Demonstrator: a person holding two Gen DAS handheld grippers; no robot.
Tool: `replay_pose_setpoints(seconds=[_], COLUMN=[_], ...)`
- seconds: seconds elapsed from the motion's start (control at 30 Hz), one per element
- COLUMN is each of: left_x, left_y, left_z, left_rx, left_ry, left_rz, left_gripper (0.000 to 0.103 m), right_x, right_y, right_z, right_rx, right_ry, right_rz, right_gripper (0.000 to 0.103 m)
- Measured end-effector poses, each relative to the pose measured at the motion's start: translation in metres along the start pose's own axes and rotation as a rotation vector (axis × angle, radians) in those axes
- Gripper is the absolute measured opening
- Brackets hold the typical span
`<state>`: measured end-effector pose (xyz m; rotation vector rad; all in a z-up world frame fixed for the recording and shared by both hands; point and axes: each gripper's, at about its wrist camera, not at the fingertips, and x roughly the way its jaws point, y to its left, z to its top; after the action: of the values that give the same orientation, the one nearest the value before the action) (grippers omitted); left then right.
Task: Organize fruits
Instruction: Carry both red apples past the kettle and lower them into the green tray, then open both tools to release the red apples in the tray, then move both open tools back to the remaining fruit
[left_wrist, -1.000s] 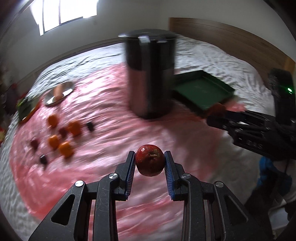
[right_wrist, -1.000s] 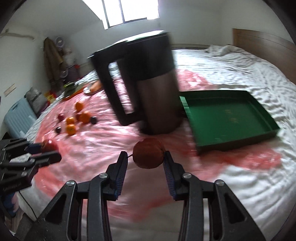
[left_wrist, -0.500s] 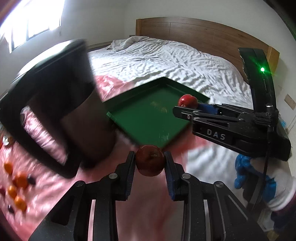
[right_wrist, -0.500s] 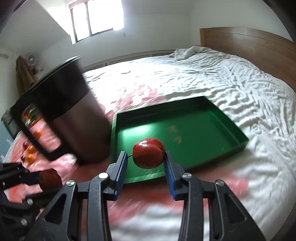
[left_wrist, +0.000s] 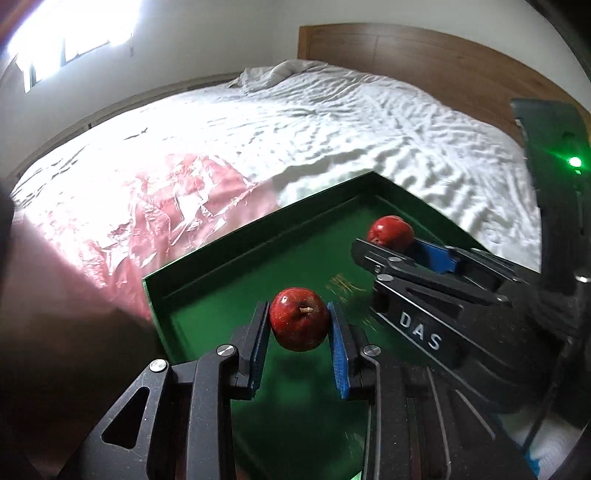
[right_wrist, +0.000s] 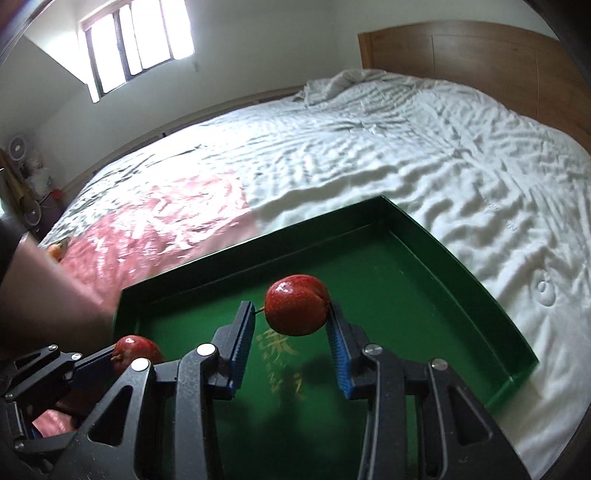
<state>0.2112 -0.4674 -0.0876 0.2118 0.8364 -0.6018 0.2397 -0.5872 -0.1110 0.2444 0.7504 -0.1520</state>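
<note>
Nearest in each wrist view, the left gripper (left_wrist: 299, 328) has its jaws clamped on a glossy red apple (left_wrist: 300, 319), and the right gripper (right_wrist: 291, 325) likewise grips a second red apple (right_wrist: 297, 310). Both hover over the shallow green rectangular tray (right_wrist: 480, 291), which looks empty, so placing seems barely begun. At 9 o'clock, only the right view shows an orange fruit (right_wrist: 56, 250) on the pink plastic sheet (right_wrist: 162, 218).
</note>
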Motion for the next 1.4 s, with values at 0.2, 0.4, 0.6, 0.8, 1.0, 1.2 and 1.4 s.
replay_pose_setpoints(seconds=[0.2,0.4,0.6,0.8,1.0,1.2,1.4], left_x=[0.039,0.052,0.056,0.061,0.046,0.01,-0.031], left_y=[0.013,0.016,0.014,0.011,0.008,-0.007,-0.014], left_z=[0.001,0.0,0.006,0.012,0.015,0.009,-0.01], left_rx=[-0.036,-0.021,-0.023,-0.022,-0.029,0.035,0.084], left_ry=[0.086,0.107,0.14,0.158,0.137,0.086,0.063], left_rz=[0.029,0.041,0.045,0.053,0.045,0.014,-0.042], left_gripper=[0.027,0.028,0.047,0.05,0.055,0.06,0.061], right_x=[0.031,0.043,0.048,0.047,0.026,-0.017,-0.054], right_y=[-0.004,-0.006,-0.005,-0.004,-0.008,-0.016,-0.018], right_z=[0.0,0.001,0.004,0.006,0.008,0.009,-0.001], right_rx=[0.015,0.045,0.047,0.059,0.066,0.082,0.086], right_ry=[0.059,0.082,0.118,0.138,0.122,0.081,0.071], right_rz=[0.009,0.002,-0.029,-0.049,-0.06,-0.112,-0.177], right_gripper=[0.072,0.073,0.085,0.1,0.103,0.103,0.103])
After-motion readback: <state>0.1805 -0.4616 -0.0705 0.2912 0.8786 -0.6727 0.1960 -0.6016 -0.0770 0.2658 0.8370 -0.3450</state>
